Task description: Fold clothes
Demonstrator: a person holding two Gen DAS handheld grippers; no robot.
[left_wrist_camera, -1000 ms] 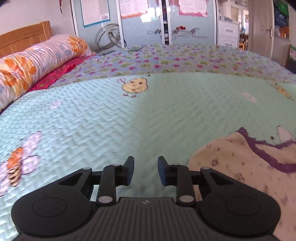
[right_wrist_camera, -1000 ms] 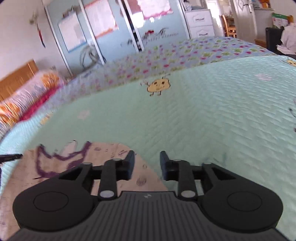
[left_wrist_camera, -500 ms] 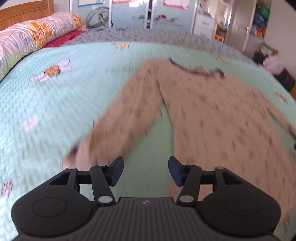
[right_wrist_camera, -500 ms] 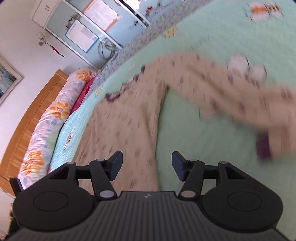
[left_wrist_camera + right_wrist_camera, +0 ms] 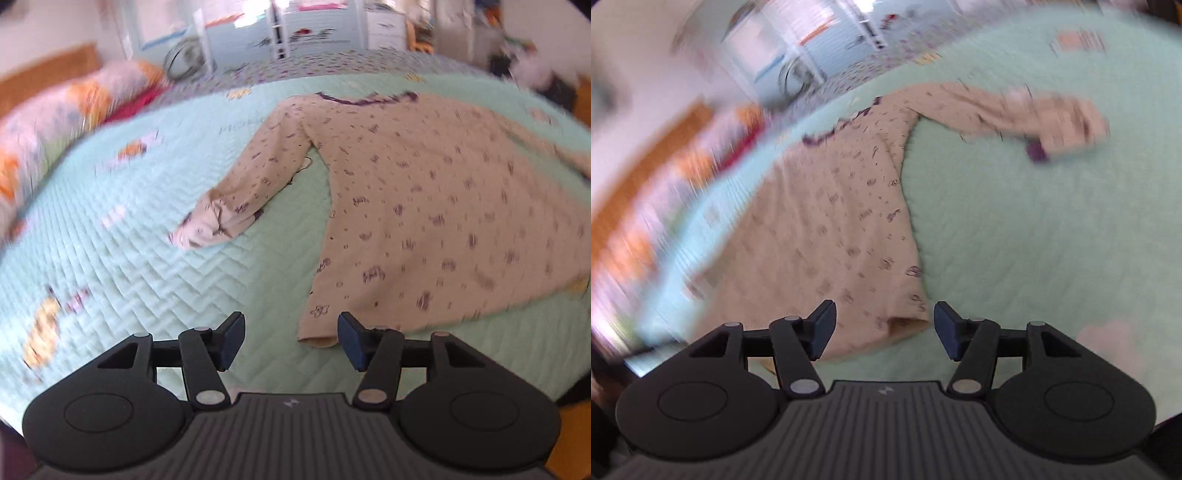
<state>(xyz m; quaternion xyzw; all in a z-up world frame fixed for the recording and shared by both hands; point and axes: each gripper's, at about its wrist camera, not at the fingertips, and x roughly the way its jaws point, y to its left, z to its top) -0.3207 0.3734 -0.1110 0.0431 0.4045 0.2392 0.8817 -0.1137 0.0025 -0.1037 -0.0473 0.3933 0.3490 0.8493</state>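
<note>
Beige long-sleeved printed top (image 5: 424, 206) spread flat on mint quilted bed (image 5: 147, 258). Left hand-held gripper (image 5: 291, 338) and right hand-held gripper (image 5: 884, 328) both released, empty, near hem corners. Risk: pinching quilt along with thin fabric.

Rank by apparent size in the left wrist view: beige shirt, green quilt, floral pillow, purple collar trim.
1. green quilt, fills most of the frame
2. beige shirt
3. floral pillow, blurred and cut by the frame edge, so its rank is unsure
4. purple collar trim, smallest and farthest from the camera
</note>
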